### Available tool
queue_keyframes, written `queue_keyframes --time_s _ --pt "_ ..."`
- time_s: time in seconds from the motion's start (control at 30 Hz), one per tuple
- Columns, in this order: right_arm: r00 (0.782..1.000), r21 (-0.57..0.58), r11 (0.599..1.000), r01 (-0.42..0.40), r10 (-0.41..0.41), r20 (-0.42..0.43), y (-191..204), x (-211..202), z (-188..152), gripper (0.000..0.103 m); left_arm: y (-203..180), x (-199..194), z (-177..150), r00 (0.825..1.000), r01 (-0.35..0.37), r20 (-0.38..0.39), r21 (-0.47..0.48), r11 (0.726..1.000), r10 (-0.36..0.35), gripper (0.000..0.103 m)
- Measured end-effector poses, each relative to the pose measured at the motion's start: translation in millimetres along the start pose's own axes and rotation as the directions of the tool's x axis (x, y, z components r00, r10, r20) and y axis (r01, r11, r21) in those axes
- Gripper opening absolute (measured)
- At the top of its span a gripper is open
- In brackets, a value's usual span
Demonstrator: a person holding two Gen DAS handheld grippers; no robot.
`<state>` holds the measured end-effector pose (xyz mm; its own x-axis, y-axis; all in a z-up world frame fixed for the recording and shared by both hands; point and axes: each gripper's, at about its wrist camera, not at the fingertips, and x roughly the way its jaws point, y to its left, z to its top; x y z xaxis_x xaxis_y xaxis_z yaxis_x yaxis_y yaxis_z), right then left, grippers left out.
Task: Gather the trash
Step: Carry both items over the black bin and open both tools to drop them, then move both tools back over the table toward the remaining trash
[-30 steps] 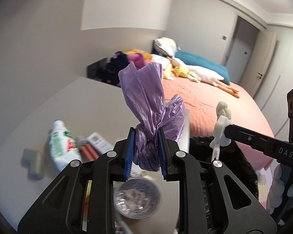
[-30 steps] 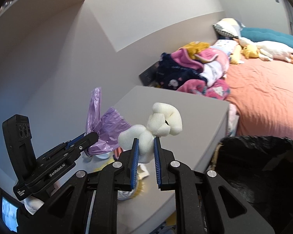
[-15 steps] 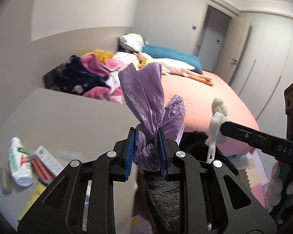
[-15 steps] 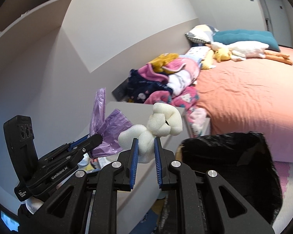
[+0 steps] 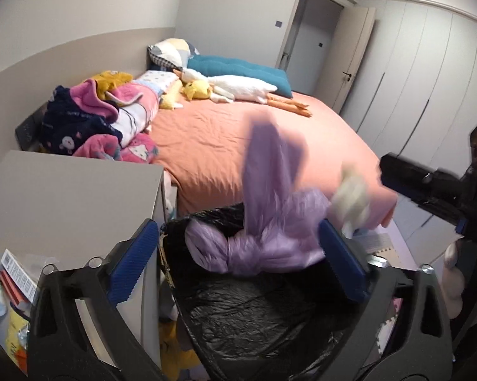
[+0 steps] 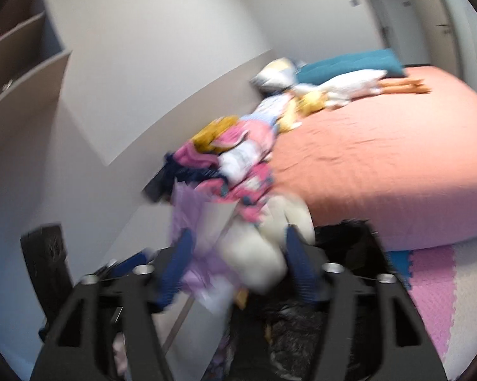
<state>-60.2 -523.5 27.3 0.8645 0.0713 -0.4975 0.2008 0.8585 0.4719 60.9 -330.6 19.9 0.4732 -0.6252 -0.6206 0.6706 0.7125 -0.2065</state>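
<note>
Bedroom, orange bed (image 5: 238, 133) filling upper frame, black-lined bin (image 5: 264, 311) at lower centre. Left gripper (image 5: 238, 254) spread wide, gripping nothing; purple bag (image 5: 264, 241) blurred, dropping over bin mouth. Right gripper (image 6: 235, 270) likewise parted; white wad (image 6: 260, 254) loose between fingers, blurred. Keeping both releases centred over liner, clear of rim.
</note>
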Motion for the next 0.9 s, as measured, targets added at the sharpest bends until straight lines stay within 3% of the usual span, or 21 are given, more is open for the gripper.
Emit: queue_keyframes --time_s 0.37,0.9 --pt "1.0 0.015 1.0 0.005 -0.005 0.015 -7.3 -3.4 0.6 0.073 -3.2 -3.2 -1.3 1.0 -0.024 -0.002 -0.006 1.0 0.024 0.096" --pt "0.994 -0.067 0.993 -0.1 0.096 -0.054 41.0 21.5 -11.3 0.073 24.4 -42.9 -16.4 0.994 -0.104 0.027 -0.061 0.993 0.106 0.096"
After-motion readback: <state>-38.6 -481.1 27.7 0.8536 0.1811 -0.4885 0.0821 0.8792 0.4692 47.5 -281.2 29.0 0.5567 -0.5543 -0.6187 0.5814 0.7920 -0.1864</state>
